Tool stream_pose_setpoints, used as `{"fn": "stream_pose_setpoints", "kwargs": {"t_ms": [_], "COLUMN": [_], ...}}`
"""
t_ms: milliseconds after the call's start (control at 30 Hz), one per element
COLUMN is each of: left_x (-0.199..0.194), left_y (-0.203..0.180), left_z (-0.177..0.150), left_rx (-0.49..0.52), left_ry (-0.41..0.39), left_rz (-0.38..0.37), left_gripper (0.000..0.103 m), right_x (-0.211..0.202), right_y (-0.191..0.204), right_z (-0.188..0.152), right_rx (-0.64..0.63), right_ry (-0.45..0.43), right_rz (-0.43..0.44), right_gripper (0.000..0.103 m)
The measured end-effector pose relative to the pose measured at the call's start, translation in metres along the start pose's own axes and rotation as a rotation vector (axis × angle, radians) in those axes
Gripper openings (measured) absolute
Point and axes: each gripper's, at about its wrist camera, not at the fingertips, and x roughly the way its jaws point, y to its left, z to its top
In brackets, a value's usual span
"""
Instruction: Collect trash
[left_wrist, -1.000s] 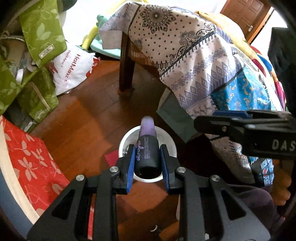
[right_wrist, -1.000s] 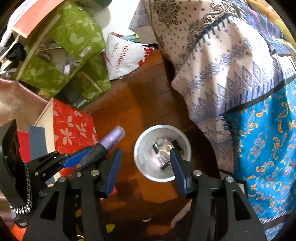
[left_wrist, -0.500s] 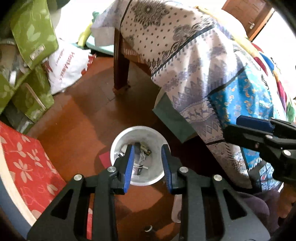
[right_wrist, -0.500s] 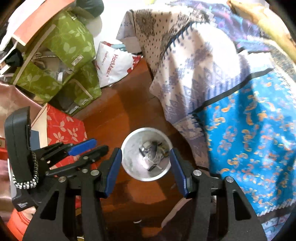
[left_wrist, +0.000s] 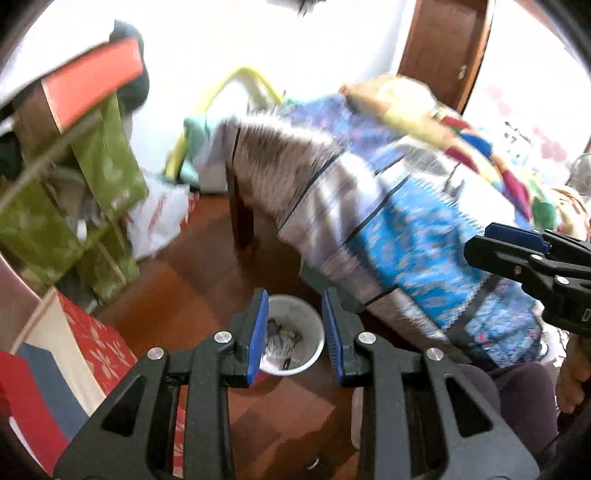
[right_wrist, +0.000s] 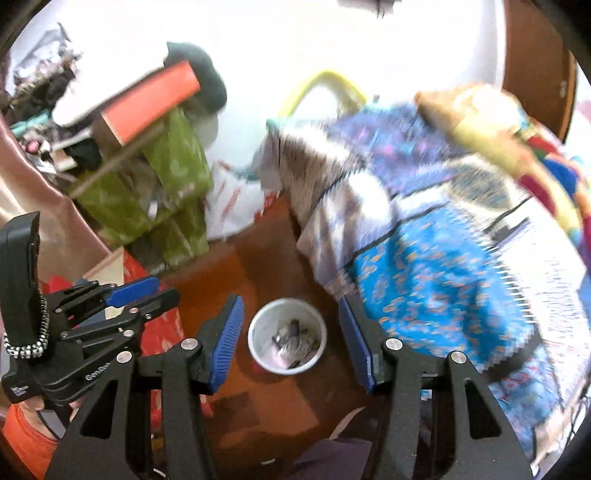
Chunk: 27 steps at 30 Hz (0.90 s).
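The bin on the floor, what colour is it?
White bin, seen best from the right wrist view.

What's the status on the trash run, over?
Left gripper and right gripper open, empty. White bin on floor holds trash. Nothing in the way.

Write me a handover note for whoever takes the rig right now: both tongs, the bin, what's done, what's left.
Left tongs: open, nothing between them, hanging above the white bin. They carried a dark bottle with a purple cap a second ago; it is no longer in them.
Right tongs: open and empty, also over the bin.
Bin: on the wooden floor beside the cloth-draped table, trash inside.
Done: bottle dropped, presumably into the bin, though I can't pick it out there.
Left: find the next piece of trash; the blurred views show no obvious one.
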Motion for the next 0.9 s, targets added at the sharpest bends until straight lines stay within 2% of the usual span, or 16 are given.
{"fn": "stream_pose_setpoints", "kwargs": {"t_ms": [200,400,467,533,633,700,767,833,900], "left_x": [-0.087,-0.161,-0.18,-0.199,-0.224,-0.236,-0.245,-0.252,-0.256], "left_y": [-0.033,-0.058,-0.066,-0.075,-0.085,-0.088,-0.089,-0.091,-0.091], "left_z": [-0.003,-0.018,-0.025,-0.032,-0.042,-0.048,-0.052,-0.058,-0.062], "left_rx": [0.059,0.102,0.132,0.164,0.198,0.204,0.209,0.218,0.216], "left_ry": [-0.16,-0.288,-0.316,-0.356,-0.41,-0.437,-0.46,-0.474,-0.491], "left_rz": [-0.035,-0.124,-0.156,-0.169,-0.201,-0.226,-0.247,-0.262,-0.268], "left_gripper": [0.034,0.039,0.04,0.041,0.048,0.059,0.063,0.072,0.088], "right_x": [-0.092,-0.164,-0.181,-0.201,-0.22,-0.232,-0.241,-0.252,-0.261], "right_y": [0.013,0.03,0.034,0.038,0.042,0.045,0.049,0.052,0.055], "right_z": [-0.017,-0.046,-0.056,-0.069,-0.081,-0.09,-0.096,-0.104,-0.112], "right_rx": [0.012,0.041,0.066,0.123,0.191,0.23,0.246,0.261,0.285], "right_ry": [-0.185,-0.341,-0.383,-0.436,-0.48,-0.506,-0.523,-0.543,-0.572], "right_rz": [-0.073,-0.181,-0.211,-0.242,-0.276,-0.324,-0.362,-0.405,-0.455], "right_gripper": [0.05,0.051,0.053,0.06,0.06,0.06,0.066,0.085,0.094]}}
